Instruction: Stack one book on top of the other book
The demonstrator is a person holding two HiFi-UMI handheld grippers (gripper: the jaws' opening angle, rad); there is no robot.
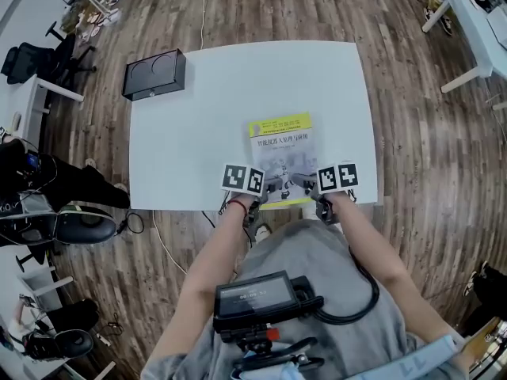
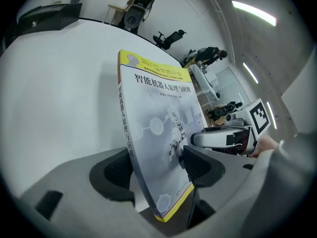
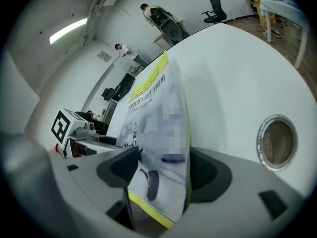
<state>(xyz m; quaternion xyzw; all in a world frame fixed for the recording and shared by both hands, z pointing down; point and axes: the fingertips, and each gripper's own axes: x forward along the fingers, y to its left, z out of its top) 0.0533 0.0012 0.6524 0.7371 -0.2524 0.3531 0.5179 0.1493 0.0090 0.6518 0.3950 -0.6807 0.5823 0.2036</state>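
One book (image 1: 281, 142) with a grey cover and a yellow band lies on the white table (image 1: 182, 133), close to its near edge. I cannot make out a second book. My left gripper (image 1: 268, 187) is shut on the book's near left corner, and my right gripper (image 1: 306, 187) is shut on its near right corner. In the left gripper view the book (image 2: 158, 123) stands edge-on between the jaws of the left gripper (image 2: 158, 170), spine to the left. In the right gripper view the same book (image 3: 158, 108) is clamped by the right gripper (image 3: 161, 175).
A black box (image 1: 154, 74) sits on the table's far left corner. A round cable hole (image 3: 276, 142) is cut in the tabletop right of the book. Wooden floor surrounds the table, with office chairs (image 1: 32, 62) and another white table (image 1: 479, 30) further off.
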